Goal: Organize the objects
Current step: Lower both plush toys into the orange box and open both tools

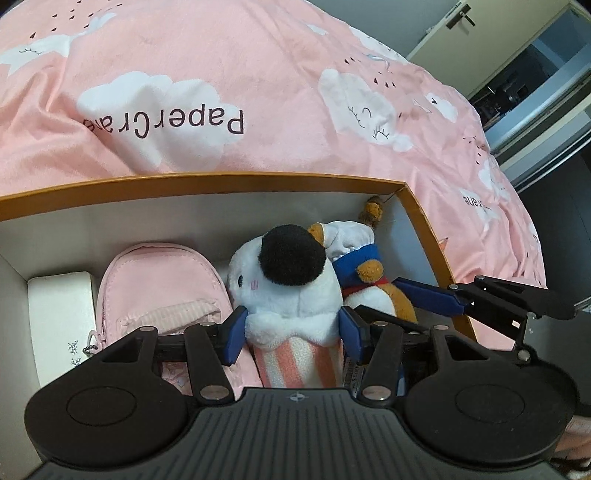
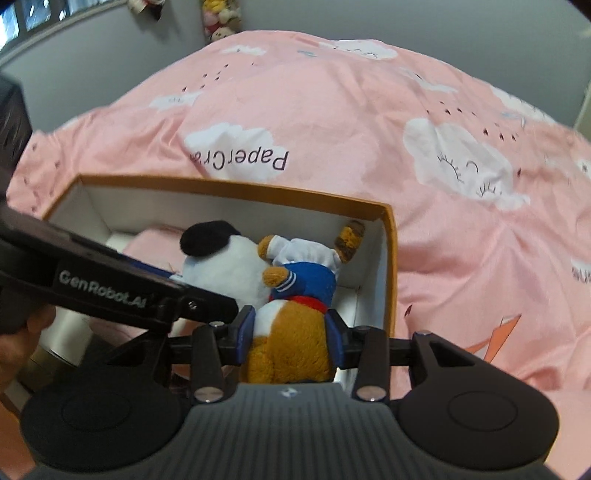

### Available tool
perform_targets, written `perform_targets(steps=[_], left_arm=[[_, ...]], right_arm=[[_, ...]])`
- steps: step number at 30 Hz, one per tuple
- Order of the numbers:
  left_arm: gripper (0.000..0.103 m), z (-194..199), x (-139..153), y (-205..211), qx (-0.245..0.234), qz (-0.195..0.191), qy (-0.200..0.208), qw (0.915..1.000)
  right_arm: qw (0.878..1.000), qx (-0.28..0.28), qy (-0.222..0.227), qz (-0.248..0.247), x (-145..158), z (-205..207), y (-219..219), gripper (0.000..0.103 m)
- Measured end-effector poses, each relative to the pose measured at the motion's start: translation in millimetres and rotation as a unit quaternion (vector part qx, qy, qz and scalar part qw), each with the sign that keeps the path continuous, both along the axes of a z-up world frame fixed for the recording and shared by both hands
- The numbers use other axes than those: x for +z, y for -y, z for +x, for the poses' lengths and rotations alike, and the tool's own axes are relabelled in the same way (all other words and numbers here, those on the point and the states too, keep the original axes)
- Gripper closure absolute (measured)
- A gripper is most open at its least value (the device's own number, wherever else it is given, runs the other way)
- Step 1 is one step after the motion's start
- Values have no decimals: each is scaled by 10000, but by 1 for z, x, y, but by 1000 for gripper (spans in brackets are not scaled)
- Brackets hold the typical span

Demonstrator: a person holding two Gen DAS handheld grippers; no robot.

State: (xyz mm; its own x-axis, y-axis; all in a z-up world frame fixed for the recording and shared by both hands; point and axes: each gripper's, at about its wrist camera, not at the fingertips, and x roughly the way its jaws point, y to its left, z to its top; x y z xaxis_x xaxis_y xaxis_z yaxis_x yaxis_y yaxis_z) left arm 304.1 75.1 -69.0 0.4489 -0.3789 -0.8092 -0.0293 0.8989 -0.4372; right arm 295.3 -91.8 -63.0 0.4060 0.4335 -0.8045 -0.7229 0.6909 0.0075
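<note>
We see a bed covered by a pink duvet [image 1: 258, 55] printed with white clouds, sleepy faces, small dark bird marks and the words "PaperCra…" — it fills most of both views. In the left wrist view, upper right, a pale cupboard door [image 1: 476, 40] with a dark handle stands beside a dim doorway [image 1: 532, 81] into another room. In the right wrist view a grey wall [image 2: 332, 18] runs behind the bed, a window [image 2: 33, 14] shows at top left, and a few plush toys [image 2: 219, 18] sit against the wall — blurred, we cannot tell more. Light is soft, indoor, even.
</note>
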Motion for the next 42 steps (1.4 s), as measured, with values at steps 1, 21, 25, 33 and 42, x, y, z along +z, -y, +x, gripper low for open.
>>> perform_targets(steps=[1,21,25,33,42], left_arm=[[42,0,-1,0,35,-19,4,10000],[67,-33,22,14,-159,500,312,9981],[74,-33,7,12,170,329,178,9992],[81,-21,-14,6,696,-61,-309,9971],[80,-35,-4,14,751,127,-16,9971]], right_arm=[[9999,56,73,-85,-1,-1,-2,60],[9871,1326,554,-700,9,-31,18,74],[9820,1544,618,-901,-2,-37,14,79],[9834,1390,586,-1008,-19,-27,5,86],[9861,1228,630,-928,-10,-39,11,85]])
